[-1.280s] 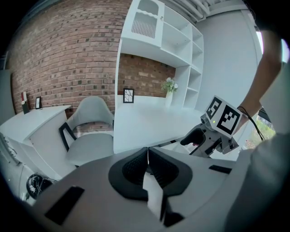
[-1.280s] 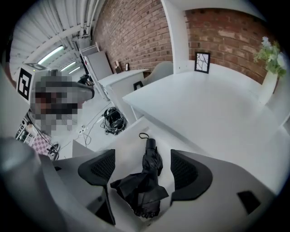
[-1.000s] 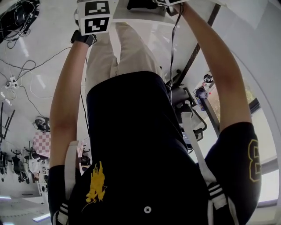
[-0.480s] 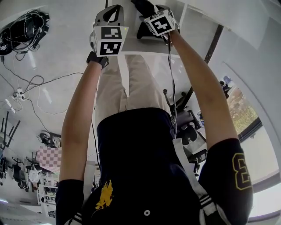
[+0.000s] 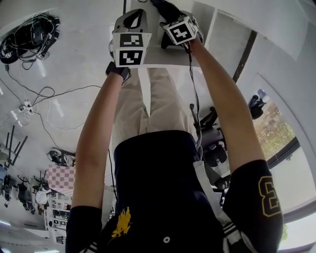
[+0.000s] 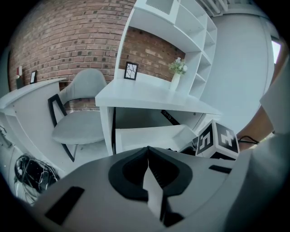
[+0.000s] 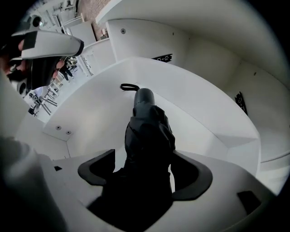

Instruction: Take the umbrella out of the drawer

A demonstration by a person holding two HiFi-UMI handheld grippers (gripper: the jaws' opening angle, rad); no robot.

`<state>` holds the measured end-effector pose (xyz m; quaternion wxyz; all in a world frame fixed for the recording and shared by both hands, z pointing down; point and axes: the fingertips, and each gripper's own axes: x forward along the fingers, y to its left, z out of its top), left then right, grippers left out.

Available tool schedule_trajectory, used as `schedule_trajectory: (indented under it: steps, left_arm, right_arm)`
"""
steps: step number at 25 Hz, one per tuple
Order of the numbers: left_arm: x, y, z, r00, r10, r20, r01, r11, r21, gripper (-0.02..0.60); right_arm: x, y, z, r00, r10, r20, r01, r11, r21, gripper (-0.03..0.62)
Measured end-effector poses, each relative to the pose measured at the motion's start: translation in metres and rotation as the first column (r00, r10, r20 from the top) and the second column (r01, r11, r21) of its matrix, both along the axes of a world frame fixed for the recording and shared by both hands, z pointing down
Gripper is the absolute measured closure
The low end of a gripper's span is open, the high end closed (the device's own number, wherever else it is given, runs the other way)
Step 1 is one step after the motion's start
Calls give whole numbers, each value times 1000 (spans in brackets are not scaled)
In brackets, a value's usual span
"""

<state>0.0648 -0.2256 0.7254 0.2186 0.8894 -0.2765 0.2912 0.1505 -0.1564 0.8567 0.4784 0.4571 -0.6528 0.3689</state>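
Observation:
A black folded umbrella [image 7: 147, 129] is clamped between the jaws of my right gripper [image 7: 145, 174], its handle end and wrist loop [image 7: 128, 86] pointing away from me. It hangs over the open white drawer [image 7: 95, 113]. In the head view the right gripper [image 5: 173, 22] is at the top with the dark umbrella [image 5: 165, 7] in it. Close beside it on the left is my left gripper [image 5: 132, 17]. The left gripper [image 6: 148, 172] has its pads pressed together with nothing between them. In the left gripper view the drawer [image 6: 149, 132] stands pulled out under the desk.
A white desk [image 6: 145, 93] with shelves, a vase [image 6: 175, 81] and a small picture frame [image 6: 131, 70] stands against a brick wall. A grey chair [image 6: 79, 122] is to its left. Cables [image 5: 29, 34] lie on the floor at the left.
Both grippers have come down from the top edge of the head view toward me and drawn close together. The right one carries the umbrella.

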Motion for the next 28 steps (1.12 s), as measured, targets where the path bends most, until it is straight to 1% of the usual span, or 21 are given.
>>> schedule_trajectory:
  steps: [4,7,9,11,13,17,19,22,28]
  left_arm:
    - [0,4,3,1000,-4,-5,3,999,-32,561]
    - [-1,2,12,999,-31,-10,30,998,-60,561]
    - [1,0,16,1000,-29,-8,29,999,-43,561]
    - [4,3,18,1000,-3,1,3,1000,-25,561]
    - [6,5,24,1000,1,0,-1,1000,-27,561]
    - [-1,-4,44,999,-54,-9,54,998,-14,561]
    - [-7,-9,48,997,-75,-8,76,997,14,561]
    - [-7,-9,47,997,-76,-6,76,996,38,561]
    - [-10,-8,46,997,-76,-9,76,996,39,562]
  right_arm:
    - [-4,-1,1,1000,-2,-16,2,1000,28,194]
    - [-3,0,10,999,-19,-39,20,999,28,194]
    - [-3,1,13,999,-22,-27,23,1000,20,194]
    - [-2,1,12,1000,-14,4,14,1000,13,197]
    - [-1,2,10,1000,-12,22,11,1000,17,197]
    - [-1,-1,12,999,-10,33,8,999,49,196]
    - [-1,-3,14,999,-9,35,7,998,57,197]
    - [0,-1,14,999,-3,33,1,998,65,197]
    - [0,-2,12,999,2,32,-5,997,75,200]
